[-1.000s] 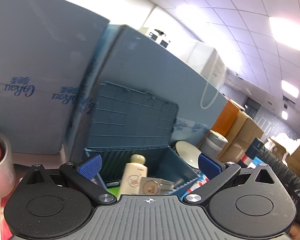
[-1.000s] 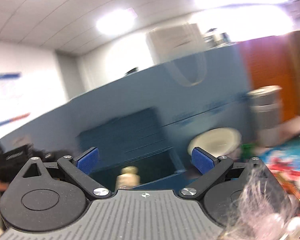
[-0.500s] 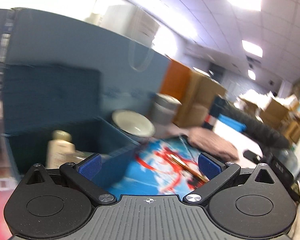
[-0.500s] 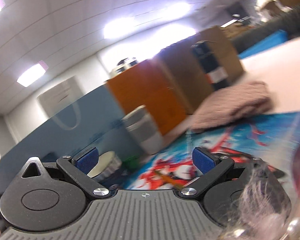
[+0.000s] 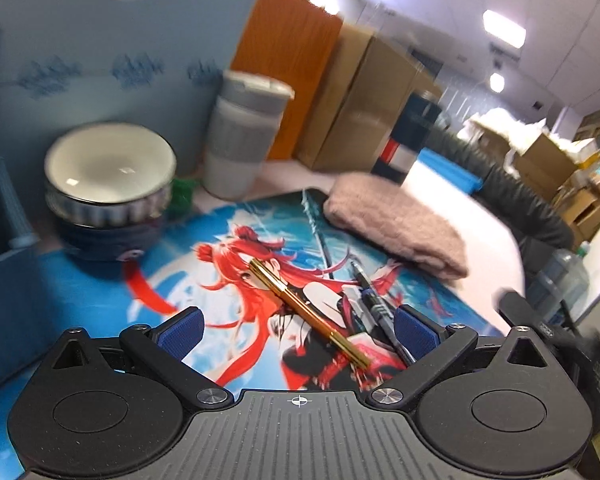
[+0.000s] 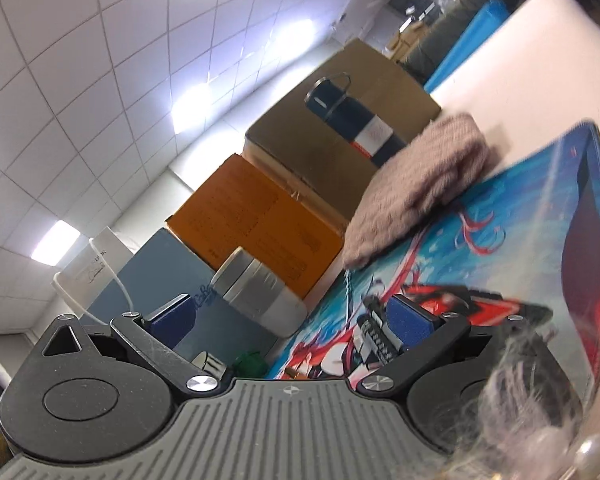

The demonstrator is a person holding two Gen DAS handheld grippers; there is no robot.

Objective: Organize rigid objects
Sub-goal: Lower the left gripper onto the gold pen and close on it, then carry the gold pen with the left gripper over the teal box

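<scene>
Left gripper (image 5: 297, 330) hangs over the blue illustrated desk mat (image 5: 100, 292), fingers spread wide, nothing between them. Slim gold metal pen (image 5: 308, 314) lies diagonally on the mat between the blue pads; dark grey pen (image 5: 374, 306) just beside it. Right gripper (image 6: 296, 316) tilted, fingers apart and empty, dark pen's ribbed grip near its right pad (image 6: 414, 322). Folded pink towel (image 5: 396, 224) on the mat's far edge.

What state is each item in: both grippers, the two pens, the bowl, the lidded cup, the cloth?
Left gripper: open, empty, above the mat.
Right gripper: open, empty.
Gold pen: lying flat on the mat.
Dark pen: lying flat beside the gold pen.
Bowl: upright, empty.
Grey cup: upright, lid on.
Pink cloth: folded, partly on the mat.
</scene>
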